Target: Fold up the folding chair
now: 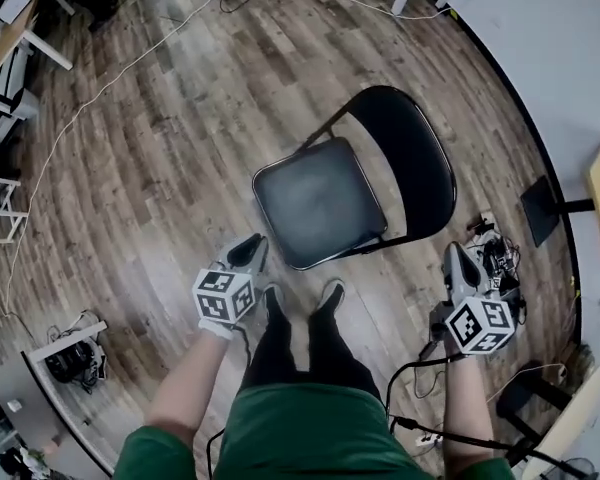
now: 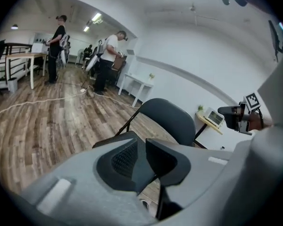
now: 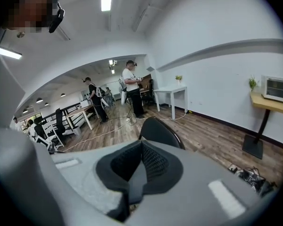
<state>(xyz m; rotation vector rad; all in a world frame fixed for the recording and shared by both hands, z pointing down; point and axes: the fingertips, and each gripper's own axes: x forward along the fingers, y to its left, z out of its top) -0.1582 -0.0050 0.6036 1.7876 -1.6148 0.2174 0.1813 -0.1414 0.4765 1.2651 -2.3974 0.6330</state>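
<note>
The black folding chair stands unfolded on the wood floor, its seat (image 1: 318,203) flat and its curved backrest (image 1: 410,153) behind it. My left gripper (image 1: 252,246) hangs just off the seat's near left corner, touching nothing. In the left gripper view its jaws (image 2: 142,142) stand a narrow crack apart and empty, with the backrest (image 2: 172,119) beyond them. My right gripper (image 1: 460,253) is to the right of the chair, near its frame. The right gripper view shows its jaws (image 3: 141,145) closed together on nothing, the backrest (image 3: 158,131) just past them.
A tangle of cables and small electronics (image 1: 495,253) lies on the floor by my right gripper. A stand with a black base (image 1: 545,208) is against the white wall. A white cable (image 1: 80,113) runs across the floor. Two people (image 2: 108,60) stand at far desks. My shoes (image 1: 330,293) are before the seat.
</note>
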